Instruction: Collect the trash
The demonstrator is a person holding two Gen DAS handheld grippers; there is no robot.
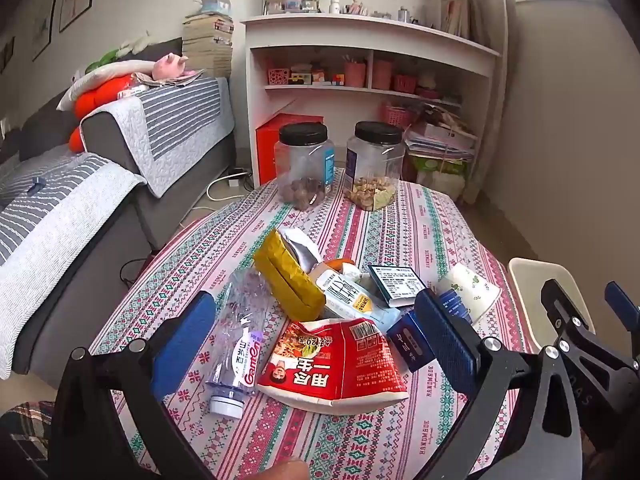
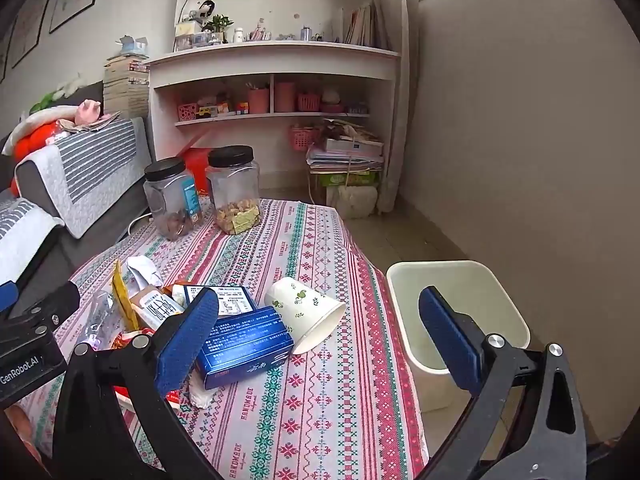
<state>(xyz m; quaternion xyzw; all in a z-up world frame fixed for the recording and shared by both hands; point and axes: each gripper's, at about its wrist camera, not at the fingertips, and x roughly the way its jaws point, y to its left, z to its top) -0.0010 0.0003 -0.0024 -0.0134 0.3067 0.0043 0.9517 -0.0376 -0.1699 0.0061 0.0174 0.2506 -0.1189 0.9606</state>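
Both the left gripper (image 1: 316, 344) and right gripper (image 2: 320, 340) stood fully open, holding nothing, above trash heaped near the table's (image 2: 320, 420) right edge beside the bin (image 2: 460, 280).

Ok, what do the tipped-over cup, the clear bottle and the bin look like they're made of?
Cup: probably paper, matte white with a green leaf print and a thin rolled rim. Bottle: thin clear plastic, glossy and crumpled. Bin: likely plastic, smooth cream walls with rounded corners.
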